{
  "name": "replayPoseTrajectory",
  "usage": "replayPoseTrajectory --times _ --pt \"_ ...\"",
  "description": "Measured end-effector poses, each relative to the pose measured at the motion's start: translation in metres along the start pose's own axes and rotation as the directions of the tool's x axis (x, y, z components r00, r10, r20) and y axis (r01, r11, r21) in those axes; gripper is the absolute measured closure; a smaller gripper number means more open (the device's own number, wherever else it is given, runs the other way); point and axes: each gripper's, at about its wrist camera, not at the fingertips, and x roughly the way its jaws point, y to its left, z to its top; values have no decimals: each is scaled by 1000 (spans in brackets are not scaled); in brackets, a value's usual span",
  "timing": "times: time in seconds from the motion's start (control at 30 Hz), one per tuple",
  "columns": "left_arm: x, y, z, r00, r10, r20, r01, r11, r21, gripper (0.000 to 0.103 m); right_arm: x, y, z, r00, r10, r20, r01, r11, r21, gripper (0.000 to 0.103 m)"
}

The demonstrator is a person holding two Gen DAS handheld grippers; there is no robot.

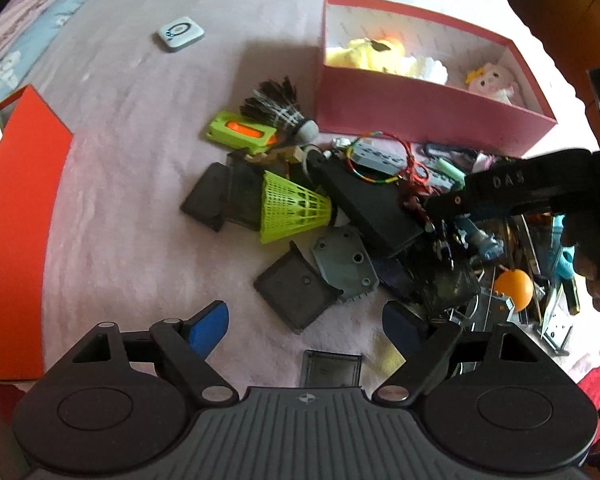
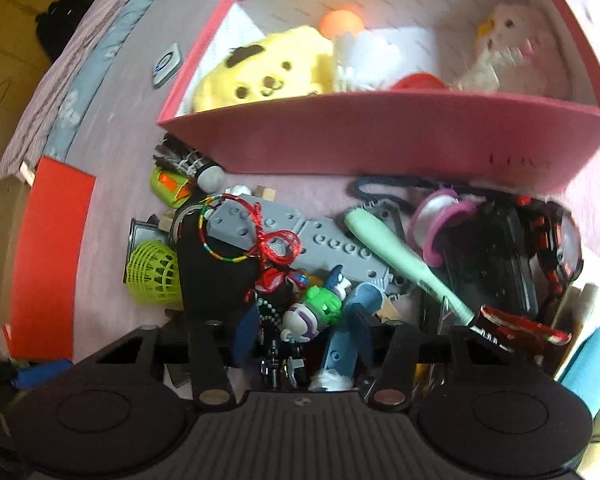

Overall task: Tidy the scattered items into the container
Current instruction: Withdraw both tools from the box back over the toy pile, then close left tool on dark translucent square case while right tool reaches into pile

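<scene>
While my left hand-held gripper [image 1: 305, 330] hangs released above the pink bed cover [image 1: 140, 200], its blue fingers spread wide with nothing between them, a dark square lid [image 1: 296, 294] lies just ahead of it. My right hand-held gripper [image 2: 300, 320] dips into the scattered pile, jaws partly apart around small figurines [image 2: 316, 312]; whether the pads press on any of them I cannot tell. Beyond the pile stands the pink box [image 2: 380, 136], already holding a yellow plush [image 2: 264, 68], an orange ball [image 2: 342, 22] and a pale plush doll [image 2: 508, 48]. A green shuttlecock [image 1: 292, 208] and a feathered shuttlecock [image 1: 278, 108] still lie outside it on the bed.
</scene>
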Motion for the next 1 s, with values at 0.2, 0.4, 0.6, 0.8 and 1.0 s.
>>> replayPoseTrajectory --times 0.2,0.4,0.6,0.8,1.0 --pt "6 -8 -1 1000 0 0 0 999 36 19 -3 -9 -1 999 25 21 -27 997 70 65" --pt "35 -16 -6 998 44 50 -51 985 166 19 -24 -7 -14 995 28 91 -36 995 95 70" --pt "71 -27 -10 996 71 62 -89 926 368 19 -48 -2 -37 991 31 132 -41 996 74 70" --pt "89 -25 -11 998 50 33 -60 819 571 19 -59 2 -55 992 -8 125 6 1000 22 70" --pt "110 -8 -3 999 13 -49 18 812 584 20 -51 3 -63 992 -65 107 67 998 -16 70"
